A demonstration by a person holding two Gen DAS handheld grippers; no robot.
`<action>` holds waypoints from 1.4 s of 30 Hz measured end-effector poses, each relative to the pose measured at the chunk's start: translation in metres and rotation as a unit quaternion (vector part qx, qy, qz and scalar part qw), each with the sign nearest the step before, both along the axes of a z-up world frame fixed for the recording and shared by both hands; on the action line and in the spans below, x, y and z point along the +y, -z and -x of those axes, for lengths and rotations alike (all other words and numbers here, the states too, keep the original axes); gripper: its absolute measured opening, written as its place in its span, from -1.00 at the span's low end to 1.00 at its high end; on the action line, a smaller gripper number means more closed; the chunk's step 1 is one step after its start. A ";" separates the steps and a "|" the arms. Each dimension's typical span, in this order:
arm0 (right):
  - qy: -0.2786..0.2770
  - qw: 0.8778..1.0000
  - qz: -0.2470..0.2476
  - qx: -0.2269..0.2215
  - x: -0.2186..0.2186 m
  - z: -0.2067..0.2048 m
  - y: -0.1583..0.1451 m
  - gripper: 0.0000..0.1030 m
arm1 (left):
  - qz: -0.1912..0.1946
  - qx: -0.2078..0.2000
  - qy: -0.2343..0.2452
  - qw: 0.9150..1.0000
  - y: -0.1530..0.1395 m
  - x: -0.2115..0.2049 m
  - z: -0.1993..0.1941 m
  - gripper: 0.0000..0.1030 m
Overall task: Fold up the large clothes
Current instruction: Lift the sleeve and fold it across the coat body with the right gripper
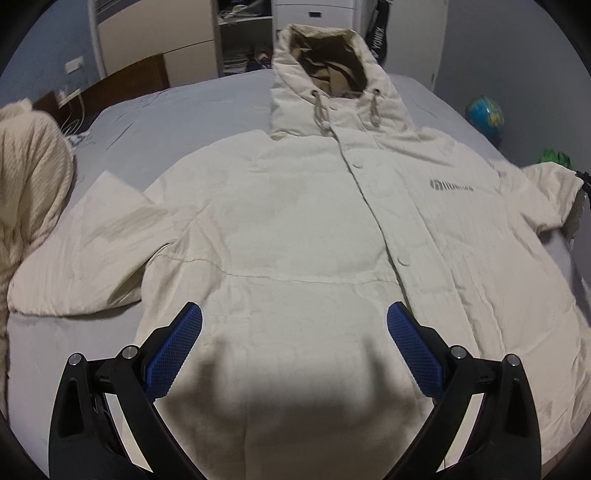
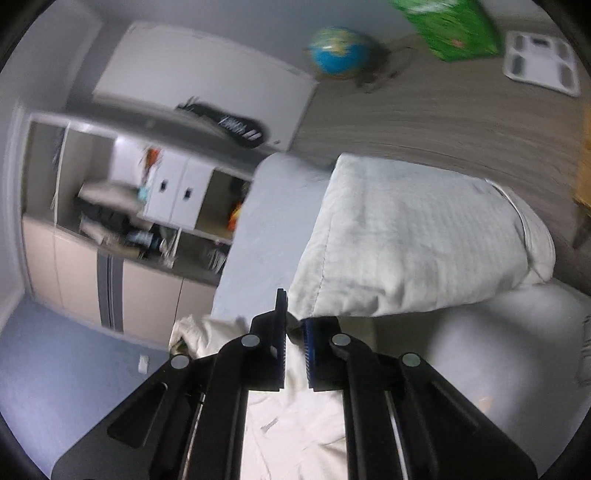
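Left wrist view is showing the coat [image 1: 314, 229] lying flat, front up, on the bed [image 1: 177, 110]; left gripper [image 1: 294, 325] is hovering wide open above its hem; right gripper [image 2: 294, 332] is pinching the sleeve [image 2: 406, 240], lifting it off the bed; folding that sleeve across the coat's chest probably comes next.

We see a knit blanket [image 1: 26, 177] at the bed's [image 1: 147, 122] left edge, and a globe [image 2: 338, 51], green box [image 2: 452, 26] and scale [image 2: 541, 62] on the floor [image 2: 424, 118].

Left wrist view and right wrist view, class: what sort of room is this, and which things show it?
Most likely a bedroom: a cream hooded jacket lies spread on a bed, with open storage shelves and a globe on the floor.
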State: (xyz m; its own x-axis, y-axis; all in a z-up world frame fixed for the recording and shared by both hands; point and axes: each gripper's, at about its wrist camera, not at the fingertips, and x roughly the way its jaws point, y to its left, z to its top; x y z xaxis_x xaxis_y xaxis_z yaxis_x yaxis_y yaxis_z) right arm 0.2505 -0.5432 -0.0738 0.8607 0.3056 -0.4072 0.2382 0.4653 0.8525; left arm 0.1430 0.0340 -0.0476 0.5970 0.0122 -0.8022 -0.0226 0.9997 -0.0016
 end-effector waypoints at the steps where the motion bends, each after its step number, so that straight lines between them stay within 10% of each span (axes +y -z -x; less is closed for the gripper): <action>1: -0.010 1.000 0.004 -0.005 0.009 -0.003 -0.008 -0.88 | 0.006 -0.001 -0.006 1.000 0.000 0.004 0.001 0.88; 13: -0.164 0.981 0.090 -0.047 0.168 -0.018 -0.066 -0.89 | 0.054 -0.008 -0.062 0.997 0.005 0.033 0.012 0.88; 24: -0.312 0.918 0.243 0.017 0.325 -0.015 -0.028 -0.89 | 0.064 -0.012 -0.072 0.995 0.006 0.039 0.011 0.88; 32: -0.353 0.883 0.299 0.084 0.356 -0.019 0.022 -0.82 | 0.055 0.003 -0.057 0.997 0.012 0.030 0.007 0.88; 34: -0.369 0.878 0.291 0.096 0.354 -0.014 0.033 -0.33 | 0.051 0.006 -0.054 0.997 0.014 0.028 0.007 0.88; 36: -0.371 0.878 0.287 0.094 0.353 -0.008 0.036 0.02 | 0.047 0.008 -0.052 0.998 0.015 0.027 0.007 0.88; 42: -0.353 0.891 0.280 0.065 0.316 0.026 0.026 0.02 | 0.048 0.008 -0.037 0.998 0.017 0.019 0.007 0.88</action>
